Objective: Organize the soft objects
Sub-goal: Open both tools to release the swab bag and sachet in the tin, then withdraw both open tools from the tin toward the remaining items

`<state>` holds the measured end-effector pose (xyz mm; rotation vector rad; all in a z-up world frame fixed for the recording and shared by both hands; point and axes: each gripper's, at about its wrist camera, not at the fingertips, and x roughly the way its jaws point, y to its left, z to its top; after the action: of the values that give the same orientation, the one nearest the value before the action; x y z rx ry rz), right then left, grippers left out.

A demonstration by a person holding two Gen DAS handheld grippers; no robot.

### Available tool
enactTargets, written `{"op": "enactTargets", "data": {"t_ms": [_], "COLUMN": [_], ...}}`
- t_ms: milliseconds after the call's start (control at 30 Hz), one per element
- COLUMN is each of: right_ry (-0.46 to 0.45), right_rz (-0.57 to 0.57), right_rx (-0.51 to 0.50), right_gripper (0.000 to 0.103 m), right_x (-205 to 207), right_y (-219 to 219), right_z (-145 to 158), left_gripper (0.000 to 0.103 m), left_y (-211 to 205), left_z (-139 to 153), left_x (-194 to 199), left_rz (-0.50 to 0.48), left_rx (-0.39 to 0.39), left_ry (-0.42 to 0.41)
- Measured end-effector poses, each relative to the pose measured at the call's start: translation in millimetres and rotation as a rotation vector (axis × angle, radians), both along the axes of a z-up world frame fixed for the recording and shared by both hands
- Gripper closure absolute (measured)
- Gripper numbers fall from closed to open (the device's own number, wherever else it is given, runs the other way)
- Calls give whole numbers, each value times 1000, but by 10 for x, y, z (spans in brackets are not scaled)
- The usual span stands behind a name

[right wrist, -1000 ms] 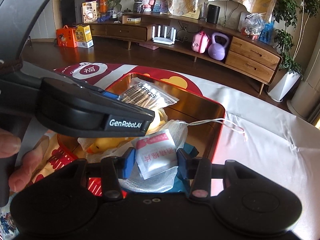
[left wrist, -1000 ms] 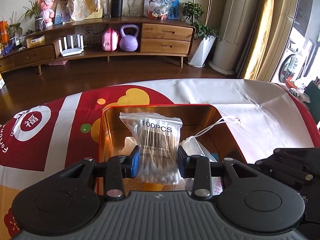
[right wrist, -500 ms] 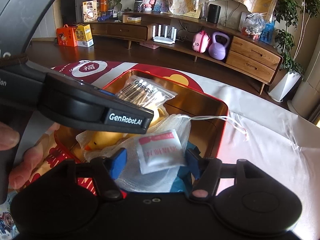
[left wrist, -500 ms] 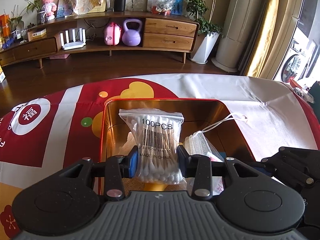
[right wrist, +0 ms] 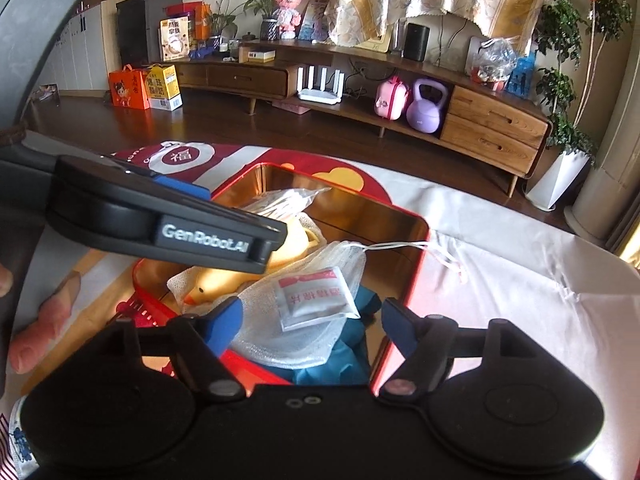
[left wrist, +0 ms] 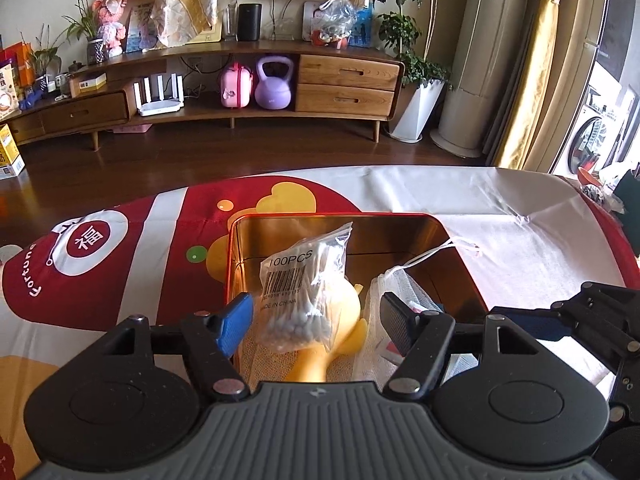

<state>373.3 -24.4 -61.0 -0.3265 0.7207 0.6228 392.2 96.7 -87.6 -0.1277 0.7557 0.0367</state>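
Background: long wooden sideboard [left wrist: 248, 92] against the far wall, two drawers at its right end; purple kettlebell [left wrist: 273, 85] on the lower shelf, pink case [left wrist: 236, 85] touching its left side; white router [left wrist: 159, 94] further left; black speaker [left wrist: 249, 22] on the top surface; potted plant [left wrist: 416, 92] in a white planter at the sideboard's right end; yellow curtain [left wrist: 532, 72] at the right; orange box [right wrist: 129, 86] on the dark wood floor.
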Motion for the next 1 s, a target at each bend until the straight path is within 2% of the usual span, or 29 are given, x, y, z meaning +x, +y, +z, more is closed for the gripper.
{"op": "enactTargets", "data": {"t_ms": [533,667,900,1000], "right_ry": [-66,-80,-114,-113], "right_rz": [-12,-1,3,2], "right_rx": [31,40,63,79], "right_gripper": [15,12,2,1], "right_x": [-531,-702,-992,-1092], "right_y": [-205,-230,-341,-393], "right_z": [481,597,785,839], "left_gripper": [33,25,24,19], "left_y": [-64,-99,-130,-129], "left_z": [520,641,837,887], "left_x": [-615,-807,-1153,-1307], "left_rz": [-12,-19,-33,-38], "left_rx": [21,29,28,14], "left_ry": [-65,-85,-113,-124]}}
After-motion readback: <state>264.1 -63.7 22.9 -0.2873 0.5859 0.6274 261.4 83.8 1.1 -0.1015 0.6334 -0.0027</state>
